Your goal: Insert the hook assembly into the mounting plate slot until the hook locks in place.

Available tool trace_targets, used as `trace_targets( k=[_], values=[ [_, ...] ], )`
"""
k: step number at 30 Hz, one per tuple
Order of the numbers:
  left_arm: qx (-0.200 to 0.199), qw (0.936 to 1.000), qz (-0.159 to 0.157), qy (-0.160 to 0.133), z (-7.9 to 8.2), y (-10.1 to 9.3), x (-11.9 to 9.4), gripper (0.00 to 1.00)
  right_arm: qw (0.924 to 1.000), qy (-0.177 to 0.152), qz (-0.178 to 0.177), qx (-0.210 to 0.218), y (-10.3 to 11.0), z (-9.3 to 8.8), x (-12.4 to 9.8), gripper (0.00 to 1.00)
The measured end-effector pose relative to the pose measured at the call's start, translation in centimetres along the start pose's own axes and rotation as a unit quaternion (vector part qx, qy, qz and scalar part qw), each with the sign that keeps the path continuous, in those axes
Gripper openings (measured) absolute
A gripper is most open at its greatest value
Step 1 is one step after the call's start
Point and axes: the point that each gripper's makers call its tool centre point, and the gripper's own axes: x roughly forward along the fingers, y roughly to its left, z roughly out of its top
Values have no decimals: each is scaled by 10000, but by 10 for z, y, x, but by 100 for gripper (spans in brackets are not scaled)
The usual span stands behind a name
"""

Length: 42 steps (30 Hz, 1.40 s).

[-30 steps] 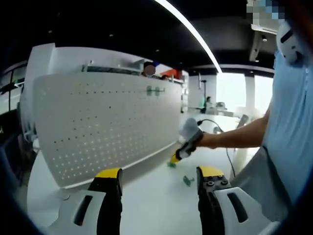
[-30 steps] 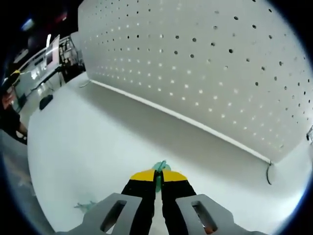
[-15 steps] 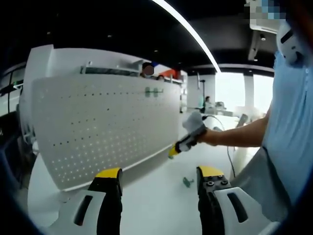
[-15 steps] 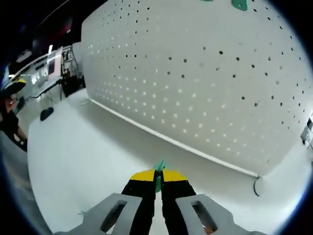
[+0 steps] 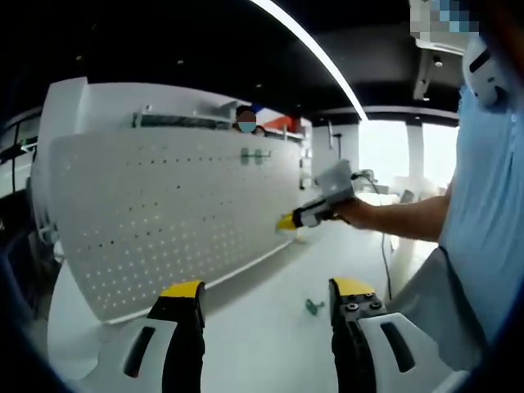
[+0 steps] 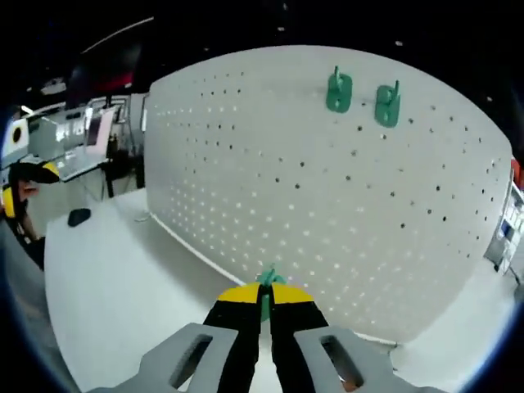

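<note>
A white pegboard plate (image 5: 176,209) (image 6: 327,188) stands upright on the white table (image 5: 262,336). Two green hooks (image 6: 339,90) (image 6: 387,103) hang near its top; in the left gripper view they appear small (image 5: 255,154). My right gripper (image 6: 264,296) is shut on a green hook (image 6: 268,280), whose tip pokes out past the yellow pads, raised in front of the board's lower middle. In the left gripper view that gripper (image 5: 288,222) is held up by a person's hand close to the board. My left gripper (image 5: 266,295) stands open and low over the table. Another green hook (image 5: 311,307) lies on the table.
The person's arm and light blue shirt (image 5: 483,213) fill the right of the left gripper view. A cable (image 5: 383,254) runs along the table behind the arm. Desks and a dark object (image 6: 78,217) sit to the board's left in the right gripper view.
My right gripper has risen from just above the table to mid-board height with the green hook in it. The two hung hooks have come into its view. The left gripper has stayed put.
</note>
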Motion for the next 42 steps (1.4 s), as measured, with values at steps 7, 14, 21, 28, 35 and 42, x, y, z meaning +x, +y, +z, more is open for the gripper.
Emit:
trace_targets(
  k=[7,14,21,28,35,42],
  values=[
    [20,10000,8,-17,2,0,-2,63,9986,-491,-154,-142,-5,35,-13,1],
    [44,10000,2,-22,4,-2,-3,63,9949,-902,-351,-296,-11,67,-29,1],
    [65,10000,3,-44,6,-2,-3,63,9902,-1229,-527,-413,-19,91,-42,1],
    [74,10000,6,-52,8,-1,-3,63,9835,-1564,-750,-518,-31,112,-56,1],
    [73,10000,-9,-46,8,-1,-1,63,9752,-1869,-1004,-622,-45,128,-71,1],
    [78,10000,-7,-31,8,-1,0,63,9613,-2208,-1335,-967,-59,145,-84,1]
  ],
)
